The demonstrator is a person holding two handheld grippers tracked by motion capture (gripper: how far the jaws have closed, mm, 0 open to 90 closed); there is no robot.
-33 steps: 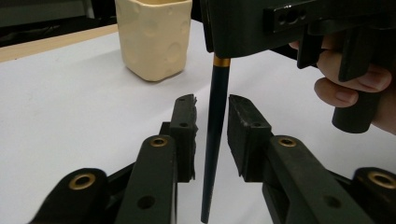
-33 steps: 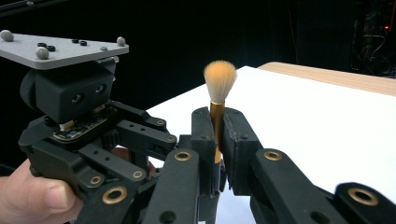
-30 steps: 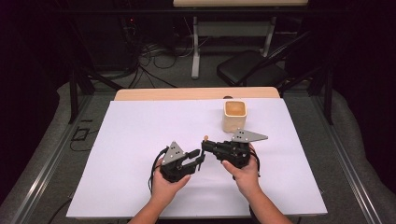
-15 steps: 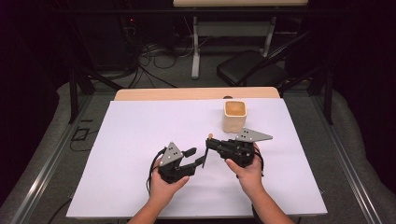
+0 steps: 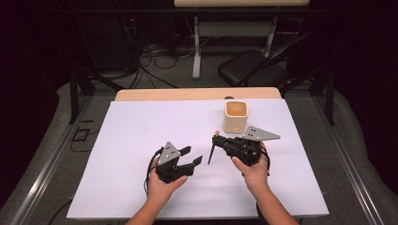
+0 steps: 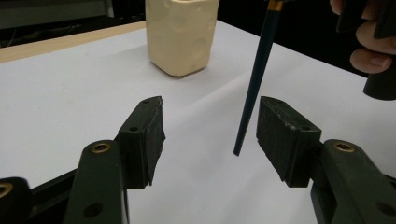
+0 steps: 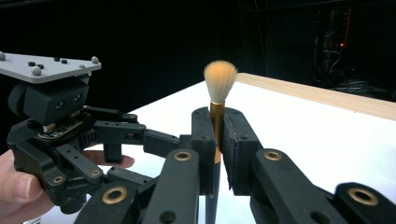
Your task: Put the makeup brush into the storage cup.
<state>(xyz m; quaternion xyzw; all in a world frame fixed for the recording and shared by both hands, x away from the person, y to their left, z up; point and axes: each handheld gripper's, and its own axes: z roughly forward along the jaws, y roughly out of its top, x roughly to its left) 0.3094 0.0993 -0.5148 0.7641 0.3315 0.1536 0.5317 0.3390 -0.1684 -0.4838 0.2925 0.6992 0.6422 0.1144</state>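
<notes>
Above white sheet (image 5: 141, 140), right gripper (image 5: 217, 139) pinches brush (image 5: 212, 151) upright

Dark lab: cables (image 5: 155, 51), white-covered table (image 5: 141, 136).

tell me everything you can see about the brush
The brush is a small makeup-style brush with a fluffy pale orange tuft on top, a gold metal-looking ferrule, and a thin dark handle tapering to a point. It stands nearly upright, tuft up, above the white table cover, its tip not touching down. The right gripper has its jaws clamped on the ferrule. The handle's lower end hangs between the left gripper's jaws, which have just been opening and no longer touch it.
</notes>
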